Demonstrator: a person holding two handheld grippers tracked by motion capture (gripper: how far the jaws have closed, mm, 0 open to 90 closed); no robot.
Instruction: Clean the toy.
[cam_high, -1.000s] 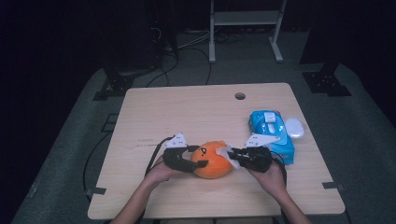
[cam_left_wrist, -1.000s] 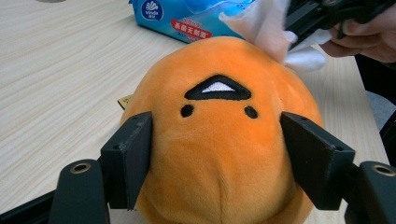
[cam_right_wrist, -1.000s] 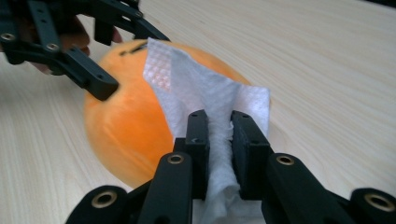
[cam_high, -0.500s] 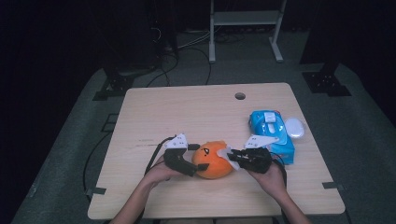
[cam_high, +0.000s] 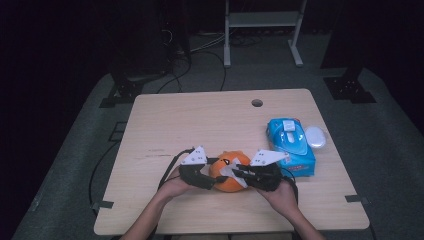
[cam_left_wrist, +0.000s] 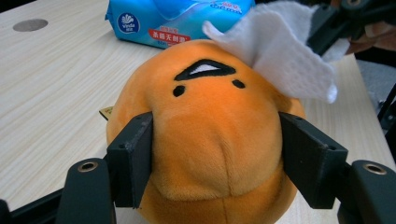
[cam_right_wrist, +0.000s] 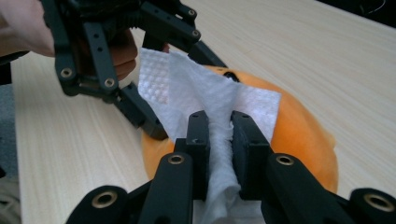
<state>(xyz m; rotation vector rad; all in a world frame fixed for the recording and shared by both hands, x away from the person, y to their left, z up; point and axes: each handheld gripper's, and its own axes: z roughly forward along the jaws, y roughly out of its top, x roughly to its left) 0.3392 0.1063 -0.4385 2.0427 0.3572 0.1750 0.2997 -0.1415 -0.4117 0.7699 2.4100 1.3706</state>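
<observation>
An orange plush toy (cam_high: 226, 184) with a small black face lies near the table's front edge. My left gripper (cam_high: 212, 178) reaches it from the left. Its jaws have just been closing and, in the left gripper view, both pads (cam_left_wrist: 135, 158) press into the plush toy (cam_left_wrist: 210, 121). My right gripper (cam_right_wrist: 219, 140) is shut on a white wipe (cam_right_wrist: 201, 88), which drapes over the top of the plush toy (cam_right_wrist: 299, 135). In the high view the right gripper (cam_high: 240, 174) meets the toy from the right, with the wipe (cam_high: 229, 170) on it.
A blue tissue pack (cam_high: 290, 145) lies right of the plush, with a white oval lid (cam_high: 315, 136) beside it. The wooden table (cam_high: 200, 120) has a round hole (cam_high: 257, 103) near its far edge. Cables trail off the table's left front.
The left gripper's jaws spread apart beside the plush half a second ago and now clamp it. The right gripper has shifted slightly with the wipe over the toy.
</observation>
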